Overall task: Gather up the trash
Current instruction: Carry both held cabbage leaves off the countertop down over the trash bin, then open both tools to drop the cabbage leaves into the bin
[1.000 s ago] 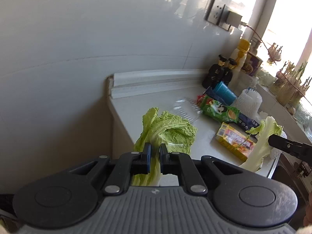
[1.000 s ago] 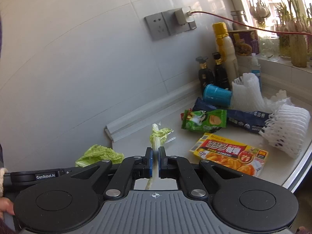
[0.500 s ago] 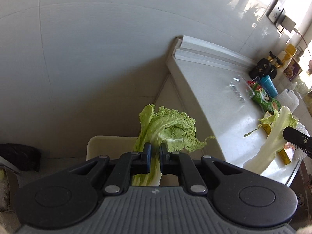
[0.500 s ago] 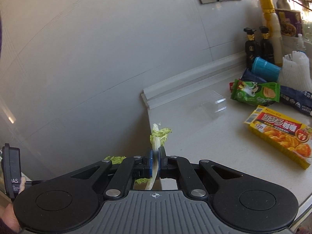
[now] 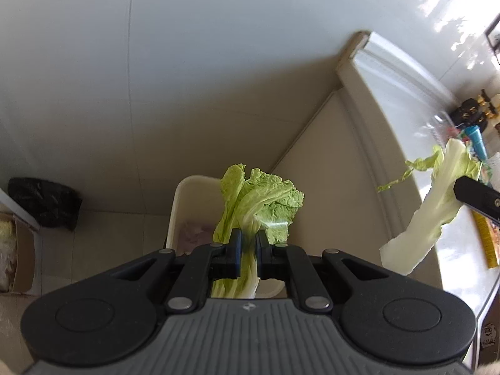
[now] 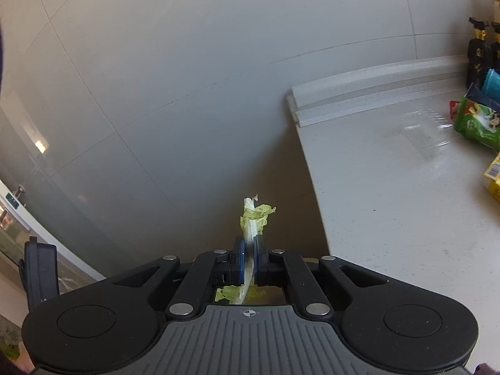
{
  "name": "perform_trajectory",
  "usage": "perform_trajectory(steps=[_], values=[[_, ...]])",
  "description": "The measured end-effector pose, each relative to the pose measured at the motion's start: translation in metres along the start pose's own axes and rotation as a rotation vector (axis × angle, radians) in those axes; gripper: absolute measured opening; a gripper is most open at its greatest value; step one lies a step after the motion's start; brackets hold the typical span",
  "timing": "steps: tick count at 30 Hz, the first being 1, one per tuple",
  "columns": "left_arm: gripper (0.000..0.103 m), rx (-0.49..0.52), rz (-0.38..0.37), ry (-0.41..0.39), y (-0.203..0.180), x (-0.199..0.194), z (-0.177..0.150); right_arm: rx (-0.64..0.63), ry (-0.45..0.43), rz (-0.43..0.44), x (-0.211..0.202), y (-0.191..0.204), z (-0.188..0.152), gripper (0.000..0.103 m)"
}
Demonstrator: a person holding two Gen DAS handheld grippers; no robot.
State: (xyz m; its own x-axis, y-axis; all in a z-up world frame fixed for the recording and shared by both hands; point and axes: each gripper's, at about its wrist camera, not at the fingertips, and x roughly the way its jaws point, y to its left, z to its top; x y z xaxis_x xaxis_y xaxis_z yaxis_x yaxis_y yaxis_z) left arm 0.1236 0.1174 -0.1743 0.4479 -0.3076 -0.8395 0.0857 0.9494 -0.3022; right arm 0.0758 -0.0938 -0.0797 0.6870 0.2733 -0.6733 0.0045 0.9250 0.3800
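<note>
Down by the end of the worktop [image 5: 403, 118], the left hand-held gripper [image 5: 248, 257] is clamped on a cabbage leaf [image 5: 259, 200], its blue-edged pads pressed against the pale stalk while the crinkled green blade fans out ahead of the fingers. Directly beneath that leaf sits a cream waste bin [image 5: 178, 206] on the floor, against the side of the worktop's cabinet; something pale and pinkish lies inside it, too blurred to identify. Left of the bin, against the wall, is a black bag [image 5: 43, 203], and further left a cardboard box [image 5: 18, 250] at the frame's edge.

To the right of the bin, over the worktop's edge, the right hand-held gripper [image 6: 248, 262] is closed on a second cabbage leaf [image 5: 434, 212], a long white stalk with a torn green tip; in its own view the stalk runs straight through the narrow gap between the pads.

Farther along the worktop from the bin lie a clear plastic tray [image 6: 425, 131], a green snack packet [image 6: 475, 122], a yellow box [image 6: 493, 175], a blue cup [image 6: 492, 82] and two dark bottles [image 6: 482, 50] near the wall.
</note>
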Motion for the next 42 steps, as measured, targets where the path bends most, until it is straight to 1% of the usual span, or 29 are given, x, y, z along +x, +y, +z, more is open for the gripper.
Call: perform_trajectory(steps=[3,9,14,22,28,29,30,31,32,33,36,37,42], values=[[0.008,-0.012,0.01,0.026,0.008,0.015,-0.004,-0.021,0.038,0.009,0.02,0.007,-0.001,0.004],[0.008,0.006,0.034,0.083,0.019,0.055,-0.011,-0.062,0.114,0.003,0.065,0.017,-0.005,0.004],[0.008,-0.019,0.046,0.135,0.031,0.088,-0.012,-0.103,0.181,-0.031,0.099,0.016,-0.012,0.004],[0.008,-0.045,0.052,0.181,0.036,0.131,-0.008,-0.132,0.268,-0.105,0.143,0.01,-0.026,0.004],[0.008,-0.063,0.065,0.211,0.04,0.15,-0.009,-0.174,0.324,-0.151,0.169,0.007,-0.029,0.004],[0.009,-0.061,0.069,0.22,0.04,0.153,-0.008,-0.176,0.332,-0.156,0.163,0.007,-0.038,0.004],[0.009,-0.059,0.07,0.226,0.039,0.156,-0.007,-0.174,0.341,-0.159,0.166,0.006,-0.038,0.005],[0.009,-0.057,0.067,0.234,0.039,0.158,-0.007,-0.166,0.35,-0.157,0.168,0.005,-0.038,0.01],[0.011,-0.058,0.06,0.243,0.039,0.161,-0.007,-0.155,0.351,-0.156,0.17,0.003,-0.038,0.013],[0.018,-0.061,0.052,0.251,0.038,0.162,-0.006,-0.146,0.356,-0.161,0.171,0.002,-0.036,0.013],[0.031,-0.055,0.052,0.241,0.036,0.165,-0.004,-0.132,0.369,-0.159,0.175,-0.003,-0.036,0.02],[0.032,-0.049,0.051,0.242,0.035,0.165,-0.005,-0.133,0.369,-0.16,0.174,-0.003,-0.036,0.023],[0.045,-0.041,0.065,0.237,0.03,0.16,-0.003,-0.121,0.374,-0.152,0.178,-0.004,-0.031,0.03]])
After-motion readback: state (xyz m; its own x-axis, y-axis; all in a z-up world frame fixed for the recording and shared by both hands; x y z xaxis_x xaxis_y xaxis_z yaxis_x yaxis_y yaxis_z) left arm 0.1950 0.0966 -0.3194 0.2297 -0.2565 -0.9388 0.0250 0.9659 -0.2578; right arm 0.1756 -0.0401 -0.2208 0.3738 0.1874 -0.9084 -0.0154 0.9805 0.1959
